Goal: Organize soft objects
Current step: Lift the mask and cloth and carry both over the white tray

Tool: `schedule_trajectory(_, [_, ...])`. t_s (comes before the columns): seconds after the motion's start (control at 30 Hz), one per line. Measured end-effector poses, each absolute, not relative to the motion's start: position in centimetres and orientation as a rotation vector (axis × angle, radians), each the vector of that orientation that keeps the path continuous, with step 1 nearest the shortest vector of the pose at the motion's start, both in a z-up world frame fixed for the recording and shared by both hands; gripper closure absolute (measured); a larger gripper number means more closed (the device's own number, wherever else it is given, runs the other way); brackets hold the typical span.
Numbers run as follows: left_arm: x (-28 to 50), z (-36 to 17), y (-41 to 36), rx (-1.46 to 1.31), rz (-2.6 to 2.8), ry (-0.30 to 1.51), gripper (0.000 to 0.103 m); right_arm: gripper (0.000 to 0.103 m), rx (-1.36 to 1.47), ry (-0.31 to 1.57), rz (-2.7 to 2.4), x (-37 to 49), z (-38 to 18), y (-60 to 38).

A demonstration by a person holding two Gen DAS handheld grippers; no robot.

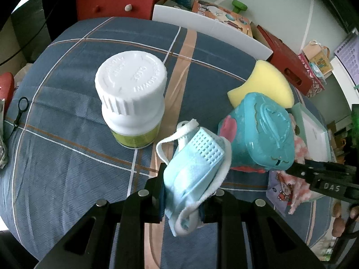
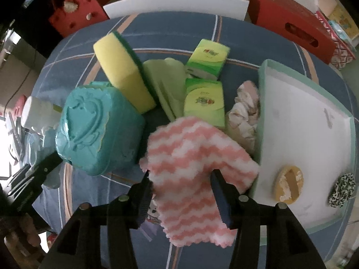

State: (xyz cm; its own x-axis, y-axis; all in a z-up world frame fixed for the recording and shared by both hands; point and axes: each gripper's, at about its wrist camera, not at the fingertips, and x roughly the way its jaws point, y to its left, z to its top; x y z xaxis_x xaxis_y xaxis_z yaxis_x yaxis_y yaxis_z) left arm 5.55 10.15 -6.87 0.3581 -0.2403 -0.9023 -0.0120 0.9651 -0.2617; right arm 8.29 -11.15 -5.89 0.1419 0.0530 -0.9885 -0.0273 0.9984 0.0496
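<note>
On the checked cloth point(image 1: 67, 168) a white bottle point(image 1: 131, 98) stands at the left. The left gripper point(image 1: 182, 198) is clamped on a blue mask point(image 1: 193, 168), held above the cloth. Next come the teal box point(image 2: 98, 127) and the sponge point(image 2: 123, 76). The right gripper point(image 2: 180, 192) stands apart around the pink cloth point(image 2: 193, 168), pads not pressing it. The tray point(image 2: 350, 157) lies at the right.

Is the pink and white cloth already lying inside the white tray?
No, the pink and white cloth hangs between the right gripper's fingers, beside the white tray, not in it.
</note>
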Motion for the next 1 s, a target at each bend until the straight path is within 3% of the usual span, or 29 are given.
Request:
schedule_trajectory(0.3, [5.7, -7.0, 9.8, -0.232, -0.147, 1.208, 0.08, 0.049, -0.14, 1.421, 0.04, 7.7, -7.0, -9.7])
schedule_trajectory(0.43, [5.7, -7.1, 9.9, -0.237, -0.146, 1.206, 0.08, 0.076, -0.156, 1.404, 0.022, 7.2, -6.5, -10.6])
schedule_trajectory(0.6, [5.6, -7.0, 10.0, -0.239, -0.148, 1.203, 0.08, 0.087, -0.095, 1.391, 0.032, 7.1, -5.6, -12.0])
schedule_trajectory(1.0, [4.5, -4.8, 10.5, -0.248, -0.163, 1.134, 0.08, 0.089, 0.035, 1.266, 0.043, 5.2, 0.7, -15.2])
